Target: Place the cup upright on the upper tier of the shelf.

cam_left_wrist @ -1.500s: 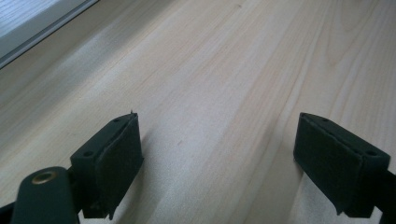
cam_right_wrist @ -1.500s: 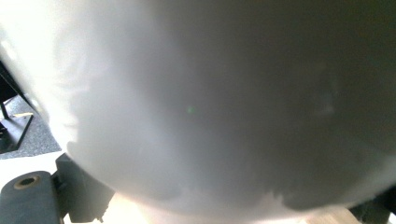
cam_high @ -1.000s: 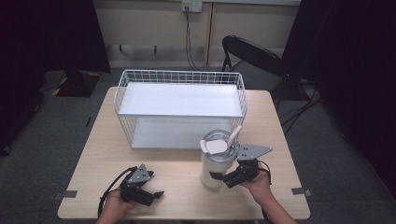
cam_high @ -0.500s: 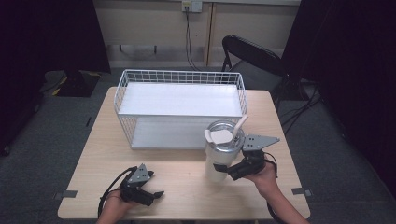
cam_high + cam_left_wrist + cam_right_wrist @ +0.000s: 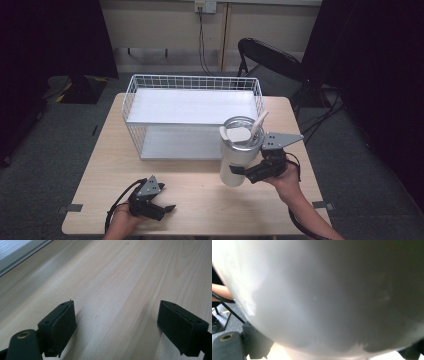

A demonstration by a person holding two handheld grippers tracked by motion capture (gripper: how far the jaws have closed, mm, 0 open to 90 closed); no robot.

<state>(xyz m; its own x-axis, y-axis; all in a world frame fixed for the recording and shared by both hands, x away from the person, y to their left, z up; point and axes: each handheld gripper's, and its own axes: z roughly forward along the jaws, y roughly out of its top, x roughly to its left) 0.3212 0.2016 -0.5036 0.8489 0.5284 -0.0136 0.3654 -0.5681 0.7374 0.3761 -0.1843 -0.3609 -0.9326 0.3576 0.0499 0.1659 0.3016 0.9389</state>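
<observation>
1. Gripping a white tumbler (image 5: 237, 159), the right gripper (image 5: 250, 173) has its jaws clamped on the lower body of the cup, which is lifted clear of the table (image 5: 210, 200) and leans a little.
2. Above the gripper, the tumbler's lid (image 5: 240, 134) carries a white straw (image 5: 257, 125) slanting up to the right.
3. Close against the right gripper's camera, the tumbler's pale wall (image 5: 324, 295) curves across the picture, with a jaw showing at each lower corner.
4. Just beyond the held tumbler stands a white wire rack (image 5: 192, 105), its near corner right behind the cup.
5. Resting low over the wood, the left gripper (image 5: 161, 207) has its jaws spread wide with nothing between the pads (image 5: 62, 322), bare tabletop (image 5: 117, 290) ahead of it.
6. Well to the right of the left gripper hangs the tumbler.
</observation>
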